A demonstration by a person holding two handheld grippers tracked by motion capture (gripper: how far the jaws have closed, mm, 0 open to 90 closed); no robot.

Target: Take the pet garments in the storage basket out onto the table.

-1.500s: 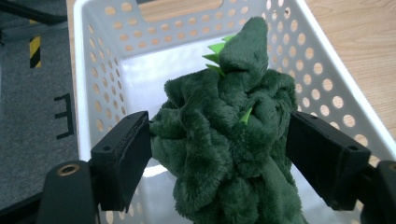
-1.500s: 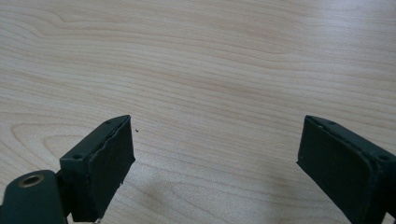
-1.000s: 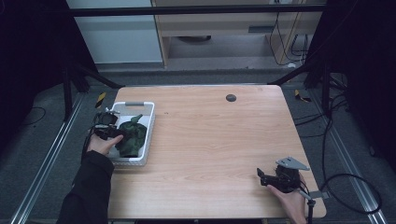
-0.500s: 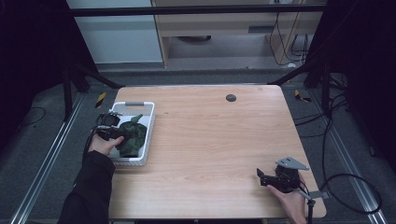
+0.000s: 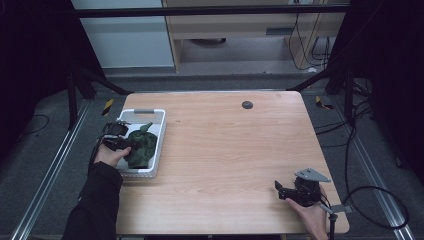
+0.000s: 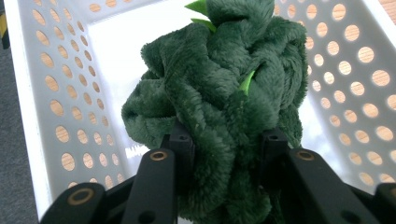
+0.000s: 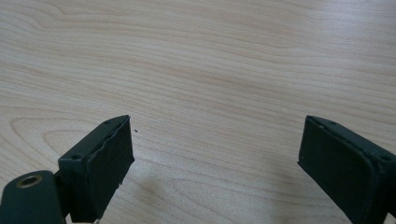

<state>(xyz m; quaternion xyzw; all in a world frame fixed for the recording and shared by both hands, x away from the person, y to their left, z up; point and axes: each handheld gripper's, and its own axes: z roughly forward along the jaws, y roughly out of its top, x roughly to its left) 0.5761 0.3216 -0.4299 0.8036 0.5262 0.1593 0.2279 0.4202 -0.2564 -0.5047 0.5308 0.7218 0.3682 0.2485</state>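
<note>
Table point(image 5: 225, 150): a light wood top with bare room across its middle, far and right parts; one small dark round disc point(image 5: 247, 104) sits near the far edge.
Basket point(image 5: 159, 145): white, perforated, standing at the left edge of the table, its long sides running near to far.
Plush toy point(image 5: 141, 146): dark green with lighter green tips, inside the basket towards its near half; in the left gripper view point(image 6: 219, 107) its pile bunches up between the two black jaws, with the basket walls close on both sides.
Left gripper point(image 5: 121, 143): over the basket's left wall, jaws clamped on the toy's lower part.
Right gripper point(image 5: 281, 189): resting near the table's near right corner, well apart from the basket; jaws spread wide with nothing between them point(image 7: 212, 154).
Progress: the grasp looks made; I judge the lift out of the basket and the setting down are left to do.
Room: tight inside the basket, so a straight rise should clear the rim; the open wood to the right offers plenty of space.
</note>
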